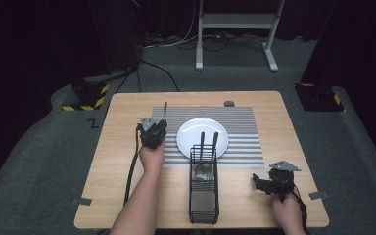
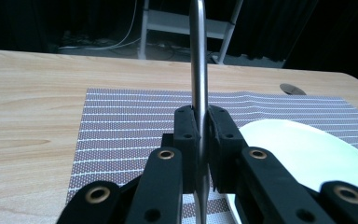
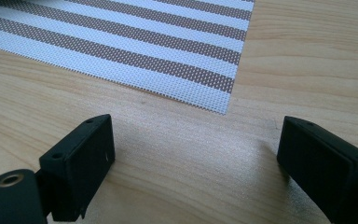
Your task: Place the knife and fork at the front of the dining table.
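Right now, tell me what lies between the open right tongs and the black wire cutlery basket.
Bare wooden tabletop alone separates the right tongs from the black wire cutlery basket, as the high view shows.

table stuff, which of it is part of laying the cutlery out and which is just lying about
In the job:
- left tongs, shut on a metal utensil
- striped placemat
- white plate
- wire cutlery basket with two more utensils

Lying about:
- right tongs, open above bare table
- small dark round thing at the far edge
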A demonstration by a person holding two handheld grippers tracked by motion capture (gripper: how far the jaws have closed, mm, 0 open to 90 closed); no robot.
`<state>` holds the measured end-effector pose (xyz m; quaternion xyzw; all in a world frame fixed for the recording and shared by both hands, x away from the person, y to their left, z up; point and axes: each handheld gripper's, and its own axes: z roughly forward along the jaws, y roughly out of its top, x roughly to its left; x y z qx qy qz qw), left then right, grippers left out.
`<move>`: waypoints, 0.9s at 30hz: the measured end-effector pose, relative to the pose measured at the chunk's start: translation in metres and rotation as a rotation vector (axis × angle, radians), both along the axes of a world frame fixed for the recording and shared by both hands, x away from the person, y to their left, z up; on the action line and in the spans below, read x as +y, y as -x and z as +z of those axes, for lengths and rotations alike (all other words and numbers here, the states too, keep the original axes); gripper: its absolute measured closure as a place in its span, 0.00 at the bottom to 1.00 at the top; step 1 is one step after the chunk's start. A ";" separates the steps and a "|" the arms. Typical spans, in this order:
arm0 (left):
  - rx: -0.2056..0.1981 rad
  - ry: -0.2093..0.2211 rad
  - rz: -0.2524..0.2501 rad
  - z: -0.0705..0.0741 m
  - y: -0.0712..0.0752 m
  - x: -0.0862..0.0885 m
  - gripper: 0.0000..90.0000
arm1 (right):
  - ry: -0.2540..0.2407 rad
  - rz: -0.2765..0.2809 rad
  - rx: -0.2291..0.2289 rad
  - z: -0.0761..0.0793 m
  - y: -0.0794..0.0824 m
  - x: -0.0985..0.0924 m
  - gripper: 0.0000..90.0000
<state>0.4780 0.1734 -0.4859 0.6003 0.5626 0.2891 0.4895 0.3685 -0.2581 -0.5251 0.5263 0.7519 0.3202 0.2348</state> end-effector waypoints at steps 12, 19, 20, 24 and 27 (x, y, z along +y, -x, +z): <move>0.031 -0.004 0.003 -0.007 -0.010 -0.002 0.92 | 0.000 0.000 0.000 0.000 0.000 0.000 0.12; 0.043 -0.001 0.007 -0.012 -0.015 -0.003 0.92 | 0.000 0.000 0.000 0.000 0.000 0.000 0.12; 0.051 0.000 0.005 -0.013 -0.016 -0.003 0.92 | 0.000 0.000 0.000 0.000 0.000 0.000 0.12; 0.064 0.011 0.006 -0.015 -0.019 -0.003 0.92 | 0.001 0.000 0.000 0.000 0.000 0.000 0.12; 0.077 0.009 0.006 -0.018 -0.022 -0.003 0.92 | 0.001 0.000 -0.001 0.000 0.000 0.000 0.12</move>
